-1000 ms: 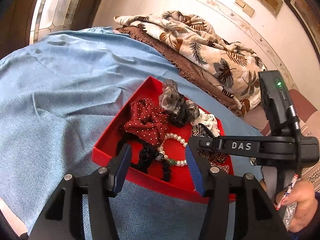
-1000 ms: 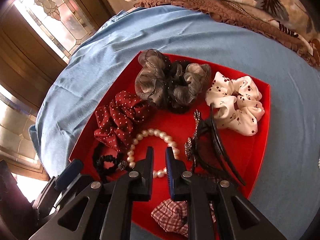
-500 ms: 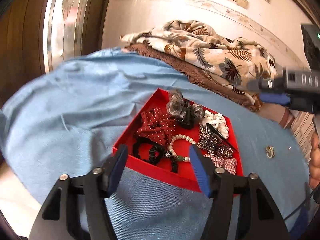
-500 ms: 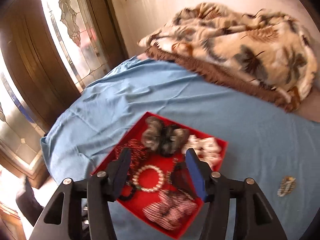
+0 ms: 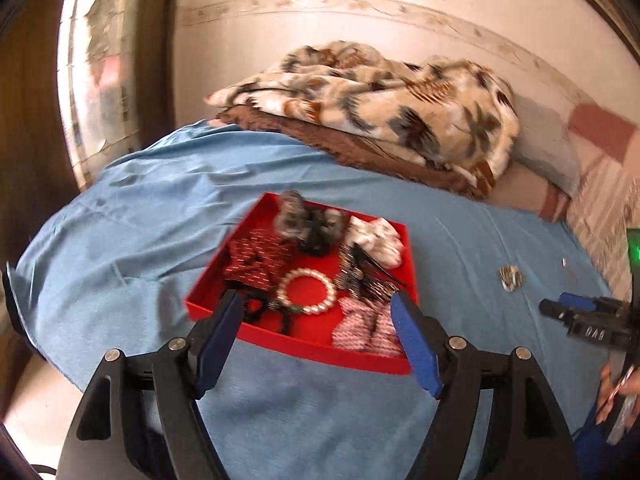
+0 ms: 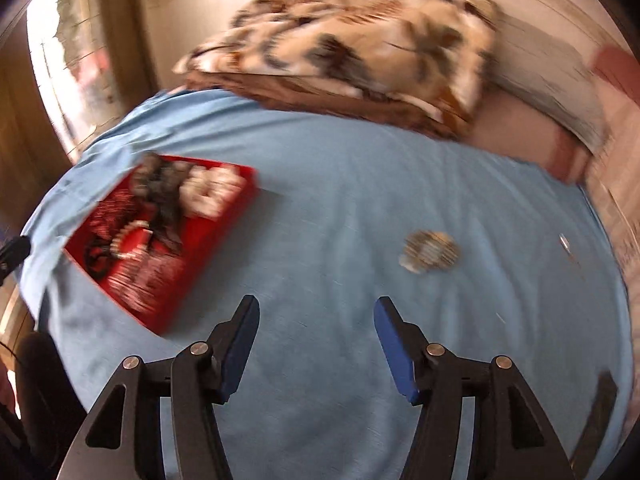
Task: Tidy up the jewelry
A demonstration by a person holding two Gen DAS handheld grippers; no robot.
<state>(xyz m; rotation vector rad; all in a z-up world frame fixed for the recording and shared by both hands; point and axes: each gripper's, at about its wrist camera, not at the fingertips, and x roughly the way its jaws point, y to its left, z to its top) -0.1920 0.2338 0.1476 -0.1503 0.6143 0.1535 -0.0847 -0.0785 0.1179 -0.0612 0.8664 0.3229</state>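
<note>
Left claw [image 5: 316, 316] spread wide, empty, above near edge of red tray [image 5: 288, 344] on blue sheet [image 5: 120, 240]. Inside: pearl bracelet [image 5: 307, 292], scrunchies, hair clips. Small brooch [image 5: 511, 277] apart on sheet, right of tray.

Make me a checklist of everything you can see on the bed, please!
Surface: blue bedsheet, wrinkled.
Job's things: red square tray holding white pearl bracelet, scrunchies and clips; small gold-and-silver trinket loose on sheet.
Clutter: thin small silvery item, too blurred to identify.
Grippers: left tool open, empty; right tool open, empty.
Cables: nothing seen.
Surroundings: leaf-print beige blanket, wall, window.
</note>
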